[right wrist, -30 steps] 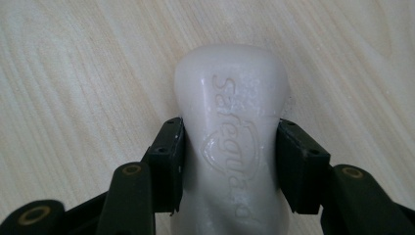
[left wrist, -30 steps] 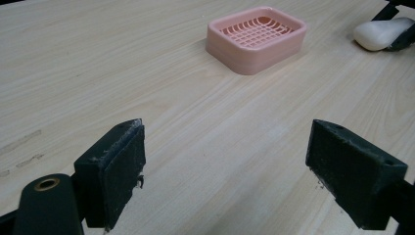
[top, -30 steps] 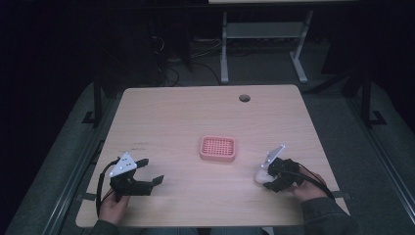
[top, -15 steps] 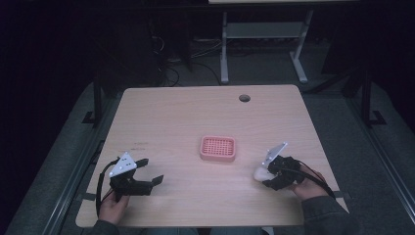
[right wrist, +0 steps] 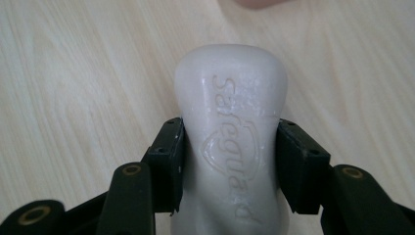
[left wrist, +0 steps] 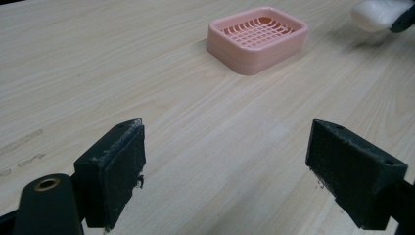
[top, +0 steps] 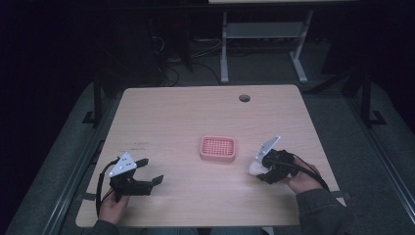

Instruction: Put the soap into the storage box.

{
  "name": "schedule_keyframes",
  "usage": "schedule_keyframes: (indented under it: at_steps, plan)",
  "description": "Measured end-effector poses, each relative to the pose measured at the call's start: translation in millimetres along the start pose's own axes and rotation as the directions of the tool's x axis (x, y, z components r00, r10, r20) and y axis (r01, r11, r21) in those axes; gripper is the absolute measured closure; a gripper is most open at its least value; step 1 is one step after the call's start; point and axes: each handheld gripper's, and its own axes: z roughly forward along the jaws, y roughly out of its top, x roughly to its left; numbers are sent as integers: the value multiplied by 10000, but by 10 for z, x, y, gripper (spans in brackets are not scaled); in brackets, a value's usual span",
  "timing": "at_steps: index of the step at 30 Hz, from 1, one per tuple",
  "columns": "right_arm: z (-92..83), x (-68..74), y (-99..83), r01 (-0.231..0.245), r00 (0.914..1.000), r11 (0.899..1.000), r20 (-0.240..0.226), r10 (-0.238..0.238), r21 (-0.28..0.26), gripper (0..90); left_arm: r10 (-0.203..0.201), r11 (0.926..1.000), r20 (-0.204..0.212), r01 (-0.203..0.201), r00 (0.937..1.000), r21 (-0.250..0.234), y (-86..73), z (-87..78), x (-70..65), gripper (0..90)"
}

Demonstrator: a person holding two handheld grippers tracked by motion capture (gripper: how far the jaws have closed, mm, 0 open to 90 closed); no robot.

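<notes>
Clamped across its waist in right gripper [right wrist: 229, 147]: white moulded soap bar [right wrist: 230, 142], near worktop's right edge | mid-worktop, ready to receive: pink slatted plastic soap dish [top: 218, 149] | idle, jaws apart, near-left corner: left gripper [left wrist: 240, 171]

Black fingers [left wrist: 113, 171], brass rivets, grey sleeve [top: 320, 211]
</notes>
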Motion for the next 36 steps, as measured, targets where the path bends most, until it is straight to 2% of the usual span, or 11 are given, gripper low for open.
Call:
schedule_keyframes:
  at_steps: [4, 10, 22, 33, 36]
  plan:
    - [-40, -20, 40, -20, 10000, 9996, -49, 19, -289, 488, -13, 10000, -2, 13, 10000, 5, 0, 0, 3, 144]
    - [-49, -47, 135, 150, 9999, 9996, 12, -150, -235, 487, -35, 10000, 1, 35, 10000, 62, 3, 5, -4, 145]
    - [61, -79, 296, 251, 9987, 9995, -430, -259, -184, 487, -29, 10000, 8, 28, 10000, 81, 4, 8, -5, 145]
    - [49, -89, 462, 587, 9975, 9980, -383, -596, -243, 487, -48, 10000, 9, 48, 10000, 14, 5, 5, 1, 145]
    - [76, -89, 510, 680, 9967, 9976, -429, -684, -111, 487, -61, 10000, 11, 61, 10000, -1, 6, 3, 0, 144]
